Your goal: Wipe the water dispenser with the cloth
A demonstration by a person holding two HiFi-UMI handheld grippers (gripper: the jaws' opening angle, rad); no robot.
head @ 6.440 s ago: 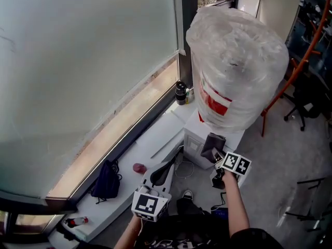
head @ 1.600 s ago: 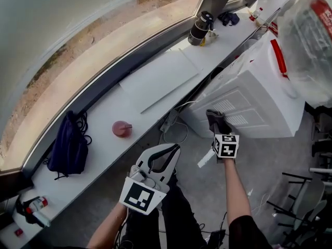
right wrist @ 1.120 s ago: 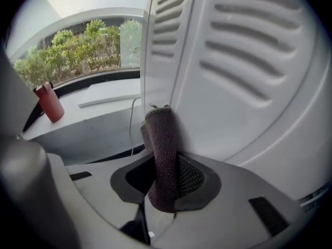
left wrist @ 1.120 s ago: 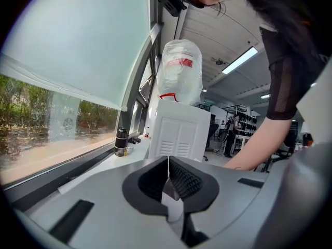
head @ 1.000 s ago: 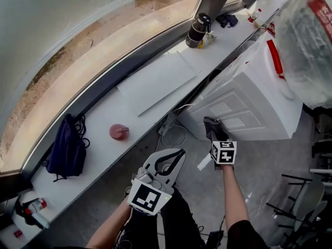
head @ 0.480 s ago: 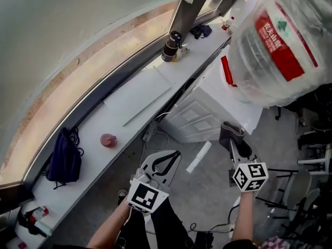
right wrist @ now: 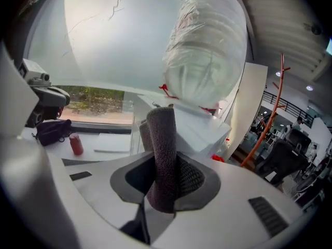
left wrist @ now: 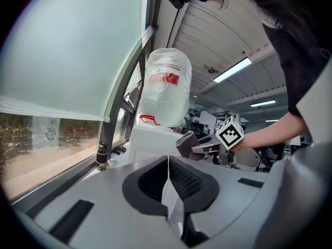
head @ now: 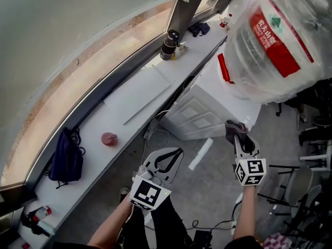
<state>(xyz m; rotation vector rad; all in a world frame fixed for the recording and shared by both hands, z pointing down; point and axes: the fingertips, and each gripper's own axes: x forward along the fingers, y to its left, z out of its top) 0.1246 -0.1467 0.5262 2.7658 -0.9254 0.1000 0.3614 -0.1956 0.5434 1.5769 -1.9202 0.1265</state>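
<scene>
Our right gripper (head: pixel 239 140) is clamped on the cloth (head: pixel 234 128), a dark grey wad folded long and thin. In the right gripper view the cloth runs up between the jaws and sticks out well past their tips, its long axis in line with the gripper.

The water dispenser (head: pixel 205 105) stands at the far right of the scene, against the window ledge (head: pixel 129 100), with its wrapped bottle (head: pixel 270 35) on top. From the cloth's free end the dispenser lies ahead and to the left. The near right corner of its white cabinet is just beside the cloth, and the louvred side panel stretches away to the left of that corner. We cannot tell whether cloth and cabinet touch there. We judge that the coming stroke must carry the cloth forward and leftward onto the cabinet, with the flat of the wad against the panel and not its tip.

Our left gripper (head: pixel 175 153) hangs nearer to us and to the left, well apart from the dispenser. The left gripper view shows its pads pressed together with nothing between them. The right is plainly the nearer hand, and the one to wipe.
</scene>
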